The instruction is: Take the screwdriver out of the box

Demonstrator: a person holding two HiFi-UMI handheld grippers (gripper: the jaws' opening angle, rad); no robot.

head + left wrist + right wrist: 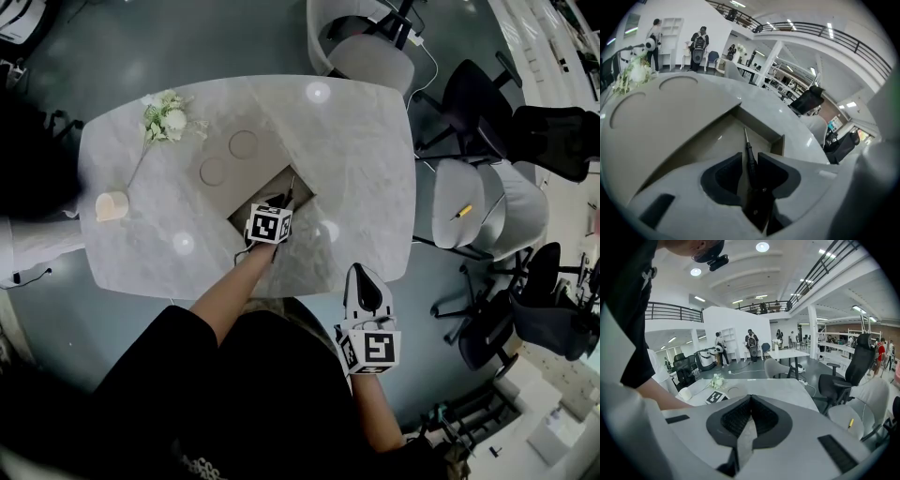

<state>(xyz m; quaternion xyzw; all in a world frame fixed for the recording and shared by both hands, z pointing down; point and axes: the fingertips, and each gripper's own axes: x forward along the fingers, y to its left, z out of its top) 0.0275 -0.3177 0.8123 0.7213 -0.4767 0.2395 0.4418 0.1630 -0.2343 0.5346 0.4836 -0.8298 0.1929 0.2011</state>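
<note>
**Pale bench, open box, screwdriver between my left jaws**

The pale stone-look bench (356,141) stands in an open hall, with grey chairs (370,58) beside it. My left hand-held gripper (750,162) tilts down over the box (265,192) set in the bench top. Its jaws are apart, and the screwdriver (747,149) lies in the box between them, unclamped. My right hand-held gripper (749,399) hovers off the near edge, jaws together, holding nothing. Flowers (167,117) and a cup (111,205) sit at the left end.

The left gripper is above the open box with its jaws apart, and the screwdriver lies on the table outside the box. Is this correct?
One point is wrong: the screwdriver lies inside the box, between the jaws, not outside it. The left gripper view shows this. The left gripper is indeed above the box, jaws apart.
</note>
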